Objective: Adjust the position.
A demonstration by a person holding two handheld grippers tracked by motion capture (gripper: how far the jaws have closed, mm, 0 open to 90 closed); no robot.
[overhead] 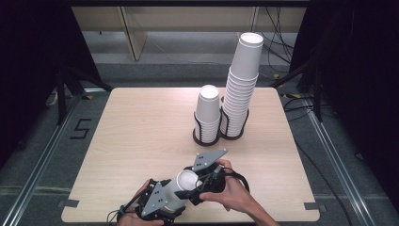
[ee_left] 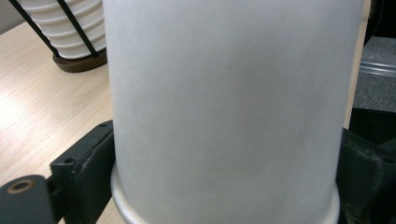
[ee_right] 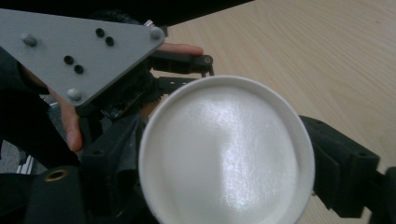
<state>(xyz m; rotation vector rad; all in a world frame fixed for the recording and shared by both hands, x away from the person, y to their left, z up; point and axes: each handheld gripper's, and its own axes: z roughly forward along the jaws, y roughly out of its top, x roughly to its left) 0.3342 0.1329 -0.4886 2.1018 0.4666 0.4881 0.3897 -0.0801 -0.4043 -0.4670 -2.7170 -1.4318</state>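
Cup [overhead: 181, 188] (white paper) clamped between left tool [overhead: 162, 200] and right tool [overhead: 202, 186].

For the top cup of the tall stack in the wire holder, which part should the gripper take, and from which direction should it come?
Judging by its pose, grip the top cup across its side wall just under the rim, coming level from the front. It stands upside down, well clear above the tall stack and the wire holder, so that wall is free, and the shorter stack stays below.
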